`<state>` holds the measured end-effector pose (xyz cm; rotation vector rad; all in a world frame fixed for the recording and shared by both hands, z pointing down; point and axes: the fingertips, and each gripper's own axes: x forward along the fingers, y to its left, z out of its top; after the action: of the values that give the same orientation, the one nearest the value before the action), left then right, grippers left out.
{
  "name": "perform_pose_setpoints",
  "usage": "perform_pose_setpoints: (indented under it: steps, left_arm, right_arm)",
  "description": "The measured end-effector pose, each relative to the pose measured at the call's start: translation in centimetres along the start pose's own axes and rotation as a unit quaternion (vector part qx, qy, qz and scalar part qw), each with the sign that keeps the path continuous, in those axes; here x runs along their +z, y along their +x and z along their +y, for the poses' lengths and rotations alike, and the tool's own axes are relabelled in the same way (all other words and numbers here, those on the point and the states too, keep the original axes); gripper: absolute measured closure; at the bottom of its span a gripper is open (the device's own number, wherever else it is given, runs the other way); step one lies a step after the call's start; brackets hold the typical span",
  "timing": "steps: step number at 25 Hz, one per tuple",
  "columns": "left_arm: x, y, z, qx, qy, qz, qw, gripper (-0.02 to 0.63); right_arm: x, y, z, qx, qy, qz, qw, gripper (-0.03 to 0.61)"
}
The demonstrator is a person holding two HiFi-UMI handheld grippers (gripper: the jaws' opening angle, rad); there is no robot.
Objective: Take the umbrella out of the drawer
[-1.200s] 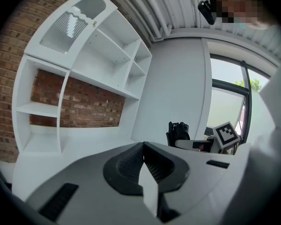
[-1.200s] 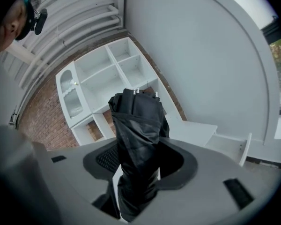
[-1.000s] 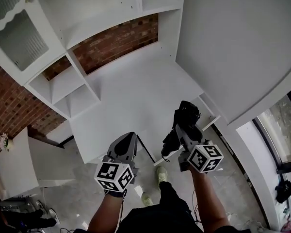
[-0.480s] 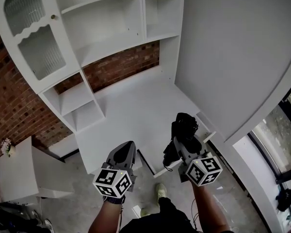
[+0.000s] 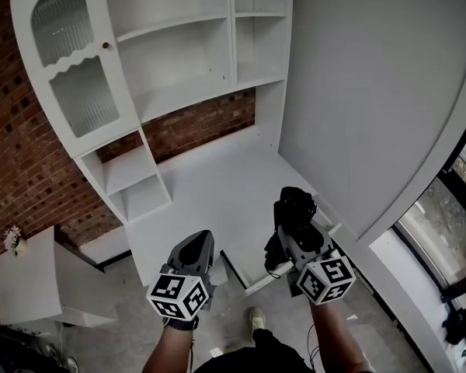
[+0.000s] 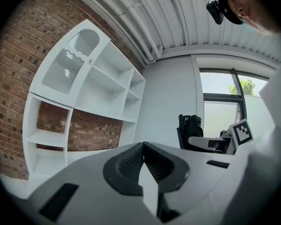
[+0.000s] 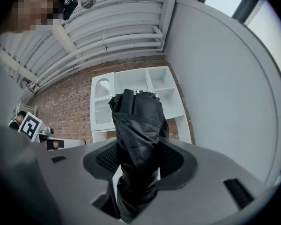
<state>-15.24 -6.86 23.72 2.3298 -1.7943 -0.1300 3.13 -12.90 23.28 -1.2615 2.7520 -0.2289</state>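
Black folded umbrella [image 7: 136,121], just one, clamped by right gripper [image 7: 139,165].

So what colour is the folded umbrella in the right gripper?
Black; the folded fabric umbrella shows best in the right gripper view.

The umbrella [image 7: 139,125] is black cloth, creased, with a faint sheen. The right tool [image 7: 139,156] is matt grey plastic with dark, finely ribbed pads [image 7: 107,159]. The shelf unit [image 5: 179,45] and surface [image 5: 210,193] look smooth, painted white, the door [image 5: 74,76] panes are ribbed glass, and the wall [image 5: 15,154] is rough red brick.
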Motion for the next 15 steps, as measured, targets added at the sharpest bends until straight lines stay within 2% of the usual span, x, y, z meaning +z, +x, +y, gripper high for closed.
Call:
perform_pose_setpoints:
  steps: [6,15]
  left_arm:
    - [1.0,-1.3,-0.7,0.002,0.014,-0.010,0.9998,0.607]
    - [2.0,-2.4,-0.9,0.007,0.026,-0.017,0.9995,0.607]
  right_arm:
    - [1.4,-0.7,1.4,0.004,-0.033,-0.011,0.999,0.376]
    - [1.8,-1.3,2.4,0.006,-0.038,-0.016,0.999,0.376]
